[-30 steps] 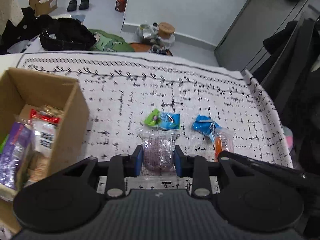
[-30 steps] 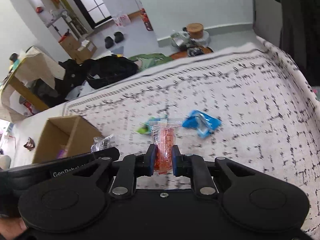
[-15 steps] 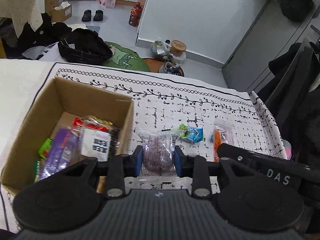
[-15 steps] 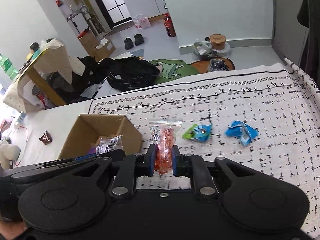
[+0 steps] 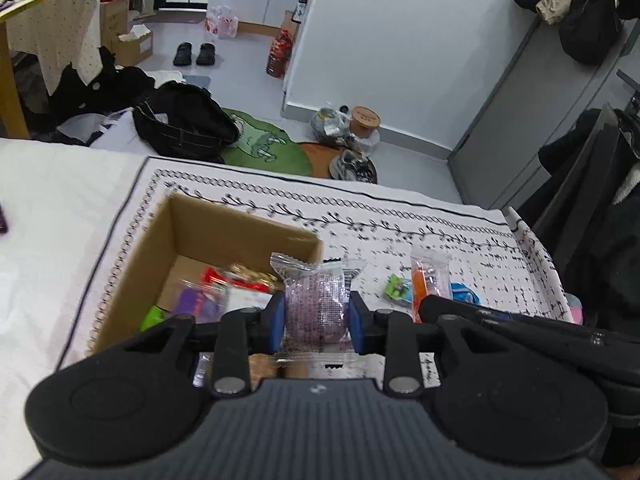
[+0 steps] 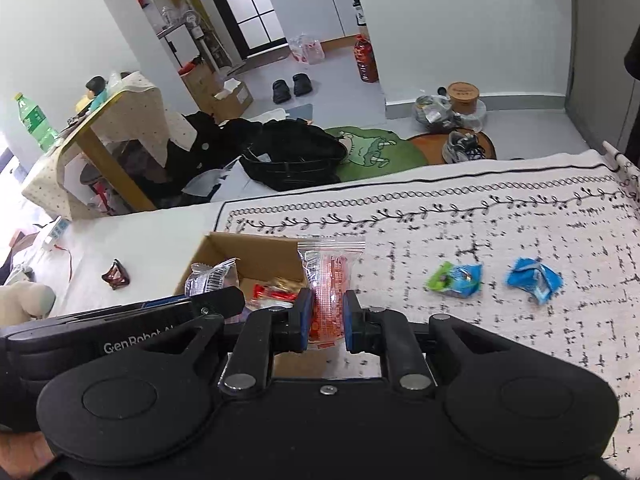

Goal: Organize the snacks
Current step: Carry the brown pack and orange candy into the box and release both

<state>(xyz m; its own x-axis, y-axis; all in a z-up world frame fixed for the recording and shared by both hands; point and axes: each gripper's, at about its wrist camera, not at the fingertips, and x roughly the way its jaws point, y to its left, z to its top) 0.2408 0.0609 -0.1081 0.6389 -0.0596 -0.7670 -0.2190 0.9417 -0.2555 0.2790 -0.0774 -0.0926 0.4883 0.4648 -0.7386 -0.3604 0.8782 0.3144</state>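
Observation:
My left gripper [image 5: 316, 322] is shut on a clear packet with a purple snack [image 5: 314, 308] and holds it above the right front corner of an open cardboard box [image 5: 240, 228] that holds several snacks. My right gripper [image 6: 326, 322] is shut on a clear packet of orange snack [image 6: 330, 280], held just right of the box [image 6: 244, 246]. The orange packet also shows in the left wrist view [image 5: 428, 276]. A green and blue packet [image 6: 456, 278] and a blue packet [image 6: 532, 278] lie on the patterned cloth [image 6: 520, 232] to the right.
The cloth-covered table ends at a far edge [image 5: 320, 182], with floor clutter beyond: a black bag [image 5: 184, 124], a green mat [image 5: 264, 148], shoes. A small dark red object [image 6: 116, 274] lies on the white surface left of the box.
Both grippers have moved left with their packets. The box has come further under the left gripper, and the two loose packets on the cloth have shifted right in view.

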